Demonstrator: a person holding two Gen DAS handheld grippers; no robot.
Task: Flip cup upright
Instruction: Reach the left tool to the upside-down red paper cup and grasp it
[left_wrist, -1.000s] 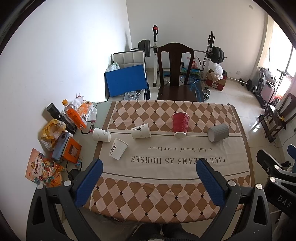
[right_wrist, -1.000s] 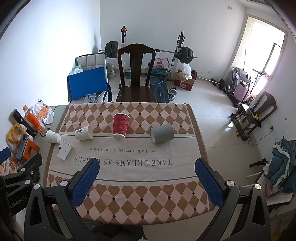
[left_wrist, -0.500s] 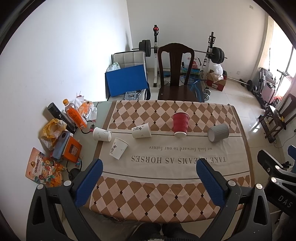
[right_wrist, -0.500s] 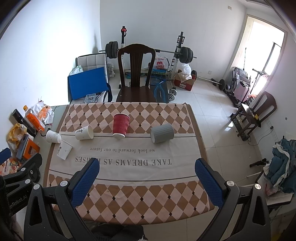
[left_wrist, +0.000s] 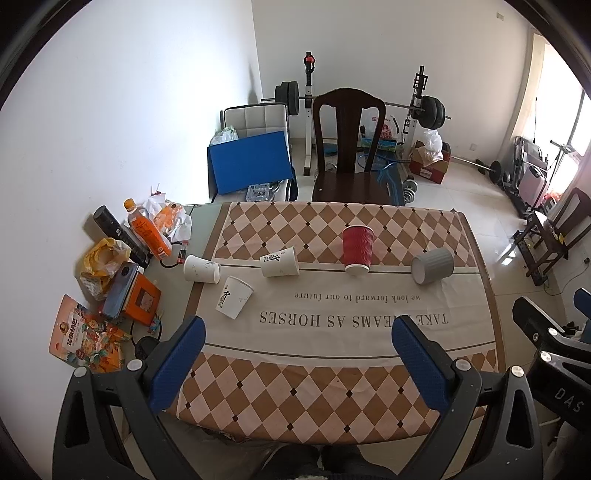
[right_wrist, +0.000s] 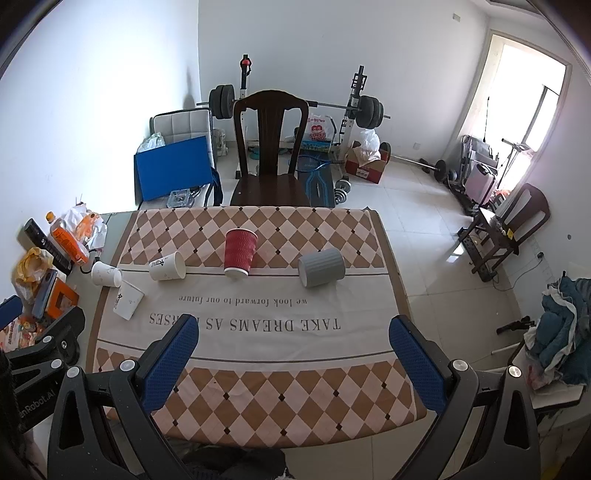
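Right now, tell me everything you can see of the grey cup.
The grey cup is a stout, matte cup with fine ridges running along its wall; it looks like ceramic or plastic, though I cannot tell which. It lies on its side on the tablecloth, to the right of the red ribbed cup and apart from it. One round end faces the camera; the far end is hidden. No handle shows. Nothing touches it but the cloth, and both grippers are well short of it, open.

White walls (right_wrist: 406, 55), tiled floor (right_wrist: 424, 221), dark wooden chair (right_wrist: 269, 147), bright window (right_wrist: 528, 107).
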